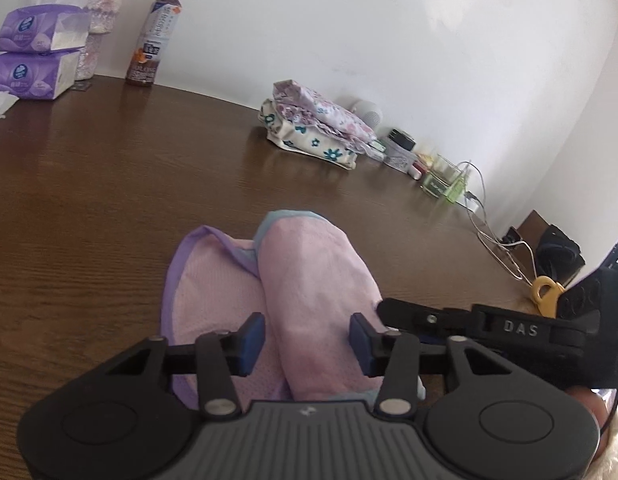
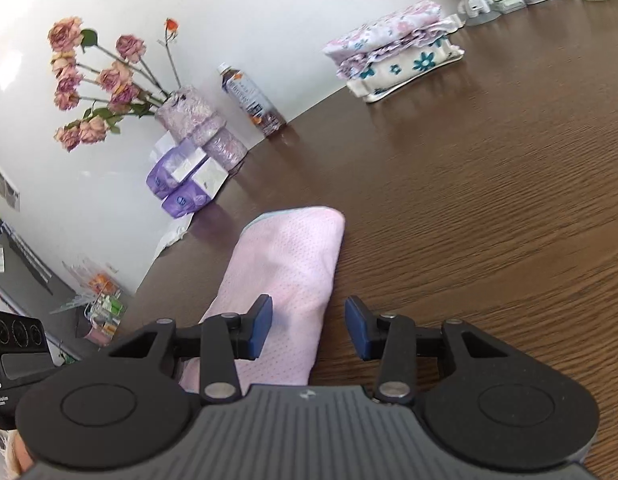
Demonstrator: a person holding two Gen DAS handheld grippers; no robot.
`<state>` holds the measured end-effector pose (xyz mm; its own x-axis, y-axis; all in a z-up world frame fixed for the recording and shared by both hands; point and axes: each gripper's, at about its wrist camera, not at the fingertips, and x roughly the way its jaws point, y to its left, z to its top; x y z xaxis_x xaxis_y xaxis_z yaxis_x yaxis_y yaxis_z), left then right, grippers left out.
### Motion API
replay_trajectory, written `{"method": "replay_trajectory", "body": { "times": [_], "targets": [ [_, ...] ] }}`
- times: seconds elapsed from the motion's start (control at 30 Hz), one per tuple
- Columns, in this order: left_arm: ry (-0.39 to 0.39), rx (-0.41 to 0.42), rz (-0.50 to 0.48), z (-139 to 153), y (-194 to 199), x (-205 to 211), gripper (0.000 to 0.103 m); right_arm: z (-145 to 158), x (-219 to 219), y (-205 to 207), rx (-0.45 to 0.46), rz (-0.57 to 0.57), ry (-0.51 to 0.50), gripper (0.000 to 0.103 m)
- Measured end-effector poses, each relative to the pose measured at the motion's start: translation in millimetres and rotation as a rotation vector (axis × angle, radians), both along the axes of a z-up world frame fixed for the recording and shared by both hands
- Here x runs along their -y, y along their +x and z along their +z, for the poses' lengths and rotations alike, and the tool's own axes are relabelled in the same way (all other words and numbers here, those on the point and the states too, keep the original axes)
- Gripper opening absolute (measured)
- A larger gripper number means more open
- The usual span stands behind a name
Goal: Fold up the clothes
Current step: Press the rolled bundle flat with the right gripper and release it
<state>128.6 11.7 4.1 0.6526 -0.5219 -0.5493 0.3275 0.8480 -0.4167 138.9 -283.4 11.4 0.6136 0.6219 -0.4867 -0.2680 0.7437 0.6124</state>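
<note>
- The left gripper [image 1: 307, 344] stands with its jaws wide apart, straddling the raised fold of the pink garment [image 1: 309, 280] without pinching it; the blue pads sit either side of the cloth with a gap showing
- The right gripper [image 2: 308, 330] is likewise spread and holds nothing; its left pad hangs over the garment's near right edge, the other over the bare brown table [image 2: 489, 200]
- The garment lies near the table's front, one pink panel doubled over a flatter layer edged in purple, so it is at least partly folded
- My judgement: this fits either a fold just laid and let go, or a fresh grasp about to be taken, and the pictures do not settle which
- For a neat result, any pinch should take all layers at an edge, both tools level, and the upper panel should land square on the lower, since the thin mesh cloth will likely slip and bunch
- Farther back, against the wall, a stack of folded floral clothes [image 1: 313, 128] lies well apart, a likely home for this piece
</note>
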Motion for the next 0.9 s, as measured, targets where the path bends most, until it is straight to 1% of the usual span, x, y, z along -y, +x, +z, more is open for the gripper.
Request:
{"method": "replay_trajectory", "body": {
  "times": [0.07,0.1,0.2,0.27,0.3,0.33,0.43,0.47,0.53,0.57,0.63,0.73,0.9],
  "targets": [
    [0.008,0.011,-0.011,-2,-2,2,0.041,-1,-3,0,-0.001,0.008,-0.001,0.035],
    [0.011,0.009,-0.014,-4,-2,2,0.041,-1,-4,0,-0.003,0.012,0.002,0.029],
    [0.001,0.000,-0.030,-9,-2,2,0.036,-3,-4,-1,-0.009,0.017,0.016,0.021],
    [-0.001,0.002,-0.039,-10,-2,4,0.036,-2,-2,-1,-0.006,0.021,0.023,0.017],
    [-0.001,0.002,-0.044,-11,-2,6,0.036,-1,-1,0,-0.004,0.023,0.026,0.012],
    [-0.002,0.003,-0.051,-10,-2,8,0.036,2,2,0,0.000,0.023,0.010,0.012],
    [-0.011,0.006,-0.096,-10,-2,21,0.036,14,14,1,0.015,0.020,-0.066,0.011],
    [-0.017,0.006,-0.118,-10,-2,25,0.037,19,18,2,0.019,0.019,-0.091,0.011],
    [-0.034,0.009,-0.162,-9,-4,33,0.044,27,26,2,0.029,0.017,-0.142,0.011],
    [-0.042,0.013,-0.182,-8,-6,36,0.045,31,30,3,0.034,0.017,-0.167,0.011],
    [-0.048,0.030,-0.189,-6,-9,36,0.046,39,38,4,0.043,0.015,-0.218,0.011],
    [-0.058,0.047,-0.148,-4,-10,25,0.051,55,42,5,0.072,0.007,-0.324,0.011],
    [-0.084,0.054,-0.070,-2,-7,-1,0.054,74,12,0,0.151,0.068,-0.483,0.011]
  ]
}}
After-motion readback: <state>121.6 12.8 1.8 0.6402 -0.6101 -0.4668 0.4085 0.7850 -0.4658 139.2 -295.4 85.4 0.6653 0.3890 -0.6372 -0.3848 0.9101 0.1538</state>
